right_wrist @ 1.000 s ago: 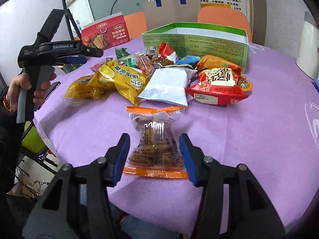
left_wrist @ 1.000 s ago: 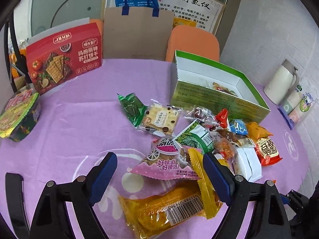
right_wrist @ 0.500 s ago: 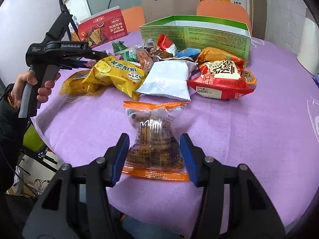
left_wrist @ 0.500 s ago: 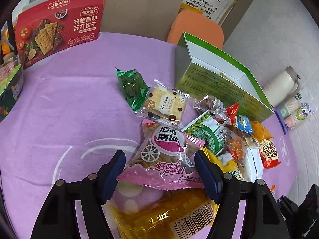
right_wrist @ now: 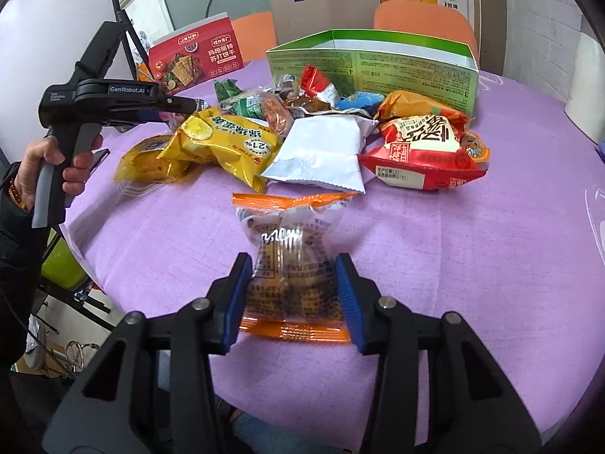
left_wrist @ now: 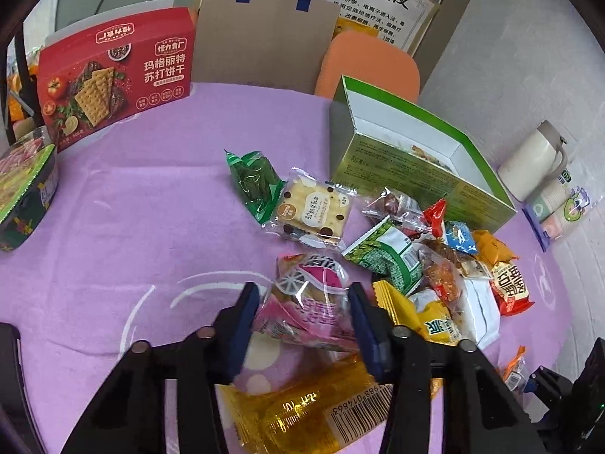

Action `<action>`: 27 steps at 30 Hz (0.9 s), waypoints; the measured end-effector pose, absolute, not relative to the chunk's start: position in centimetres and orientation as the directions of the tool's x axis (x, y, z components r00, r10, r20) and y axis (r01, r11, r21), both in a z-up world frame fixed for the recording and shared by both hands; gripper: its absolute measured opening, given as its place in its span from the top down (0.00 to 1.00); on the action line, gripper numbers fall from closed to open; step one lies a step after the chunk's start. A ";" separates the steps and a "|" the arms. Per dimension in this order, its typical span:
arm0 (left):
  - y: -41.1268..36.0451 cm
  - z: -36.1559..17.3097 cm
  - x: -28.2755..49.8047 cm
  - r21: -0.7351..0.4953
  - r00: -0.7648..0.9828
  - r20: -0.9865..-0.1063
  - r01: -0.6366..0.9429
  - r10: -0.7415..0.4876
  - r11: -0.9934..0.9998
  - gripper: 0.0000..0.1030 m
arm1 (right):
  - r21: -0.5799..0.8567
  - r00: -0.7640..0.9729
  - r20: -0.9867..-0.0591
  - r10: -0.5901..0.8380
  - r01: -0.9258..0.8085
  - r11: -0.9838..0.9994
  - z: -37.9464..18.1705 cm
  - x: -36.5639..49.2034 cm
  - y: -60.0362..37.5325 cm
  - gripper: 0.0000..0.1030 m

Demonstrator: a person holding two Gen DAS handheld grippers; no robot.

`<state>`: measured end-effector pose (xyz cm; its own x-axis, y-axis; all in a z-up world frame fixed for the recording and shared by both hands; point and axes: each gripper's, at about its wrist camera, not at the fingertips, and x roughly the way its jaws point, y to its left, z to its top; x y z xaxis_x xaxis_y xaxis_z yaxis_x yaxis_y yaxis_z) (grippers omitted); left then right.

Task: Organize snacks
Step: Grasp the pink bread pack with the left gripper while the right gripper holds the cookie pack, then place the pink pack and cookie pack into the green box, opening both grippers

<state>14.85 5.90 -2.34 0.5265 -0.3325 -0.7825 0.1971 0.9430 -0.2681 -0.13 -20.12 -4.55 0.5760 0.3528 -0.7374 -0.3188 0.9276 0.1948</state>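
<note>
Left gripper (left_wrist: 304, 316): fingers pressed against both sides of the pink packet (left_wrist: 308, 302), gripping it; wrapper visibly crumpled between the pads.
Pink packet: at 6 o'clock of the snack pile, lying partly over the yellow packet (left_wrist: 302, 412).
Right gripper (right_wrist: 294, 299): fingers closed against both flanks of the orange-edged clear packet (right_wrist: 293, 265), clamping it.
Orange-edged clear packet: on the purple tablecloth (right_wrist: 472, 265), apart from the pile, at its 6 o'clock in the right wrist view.
Green box (left_wrist: 423, 174): open-topped, at 1 o'clock of the pile in the left wrist view.
Red cracker box (left_wrist: 113, 75): upright, at 10 o'clock, well apart from the pile.
</note>
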 end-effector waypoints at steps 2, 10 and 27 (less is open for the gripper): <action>5.8 -1.9 14.6 -0.242 0.536 -0.783 0.205 -0.315 0.948 0.56 | 0.210 0.576 -0.727 0.374 -0.333 0.920 -4.1 -0.3 -20.1 0.57; 5.9 0.6 14.3 -0.261 0.579 -0.743 0.214 -0.337 0.941 0.58 | 0.247 0.626 -0.649 0.432 -0.363 0.898 -0.2 0.7 -21.1 0.57; -6.3 7.8 21.6 -0.216 0.627 -0.658 0.371 -0.416 0.903 0.58 | 0.206 0.739 -0.607 0.291 -0.208 0.956 3.6 13.6 -27.1 0.56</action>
